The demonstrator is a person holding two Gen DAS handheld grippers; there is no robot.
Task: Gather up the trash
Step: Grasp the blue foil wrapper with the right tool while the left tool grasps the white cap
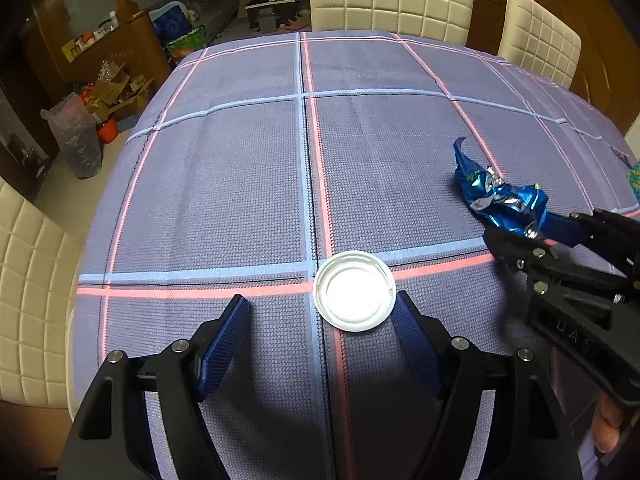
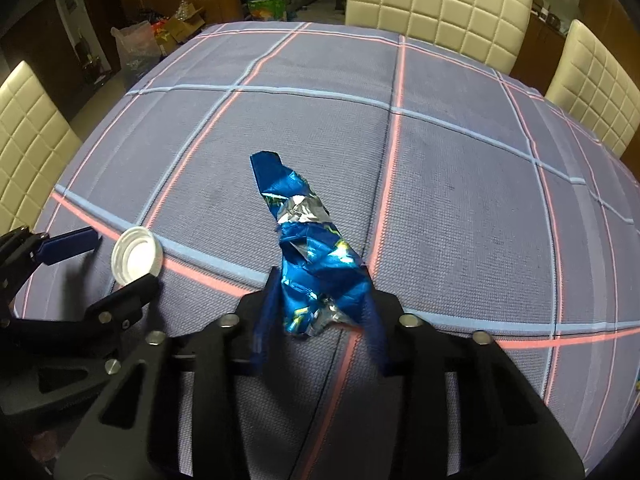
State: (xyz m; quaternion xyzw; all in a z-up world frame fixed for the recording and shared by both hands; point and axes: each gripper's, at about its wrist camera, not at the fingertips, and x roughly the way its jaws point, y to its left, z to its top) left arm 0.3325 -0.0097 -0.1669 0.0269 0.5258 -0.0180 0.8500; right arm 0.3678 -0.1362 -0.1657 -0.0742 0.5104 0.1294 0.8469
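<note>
**A:** Where are we on the trash?

**B:** My right tongs (image 2: pixel 320 312) are clamped on the crumpled blue foil wrapper (image 2: pixel 308 248). I took it by its near end, so the rest sticks out toward the far side. I can't quite tell whether that far tip is resting on the tabletop (image 2: pixel 460 200) or just clear of it.

**A:** And the left?

**B:** The left tongs (image 1: pixel 324 336) stand apart, straddling nothing yet. The white lid (image 1: pixel 354 291) lies flat on the cloth, rim up, just beyond the tips and toward the right finger (image 1: pixel 414 344), which looks close enough to touch it. I've angled down steeply so the fingers can drop either side of the rim.

**A:** Risk?

**B:** The lid is shallow; I'd judge it may skid unless I centre over it first.
</note>
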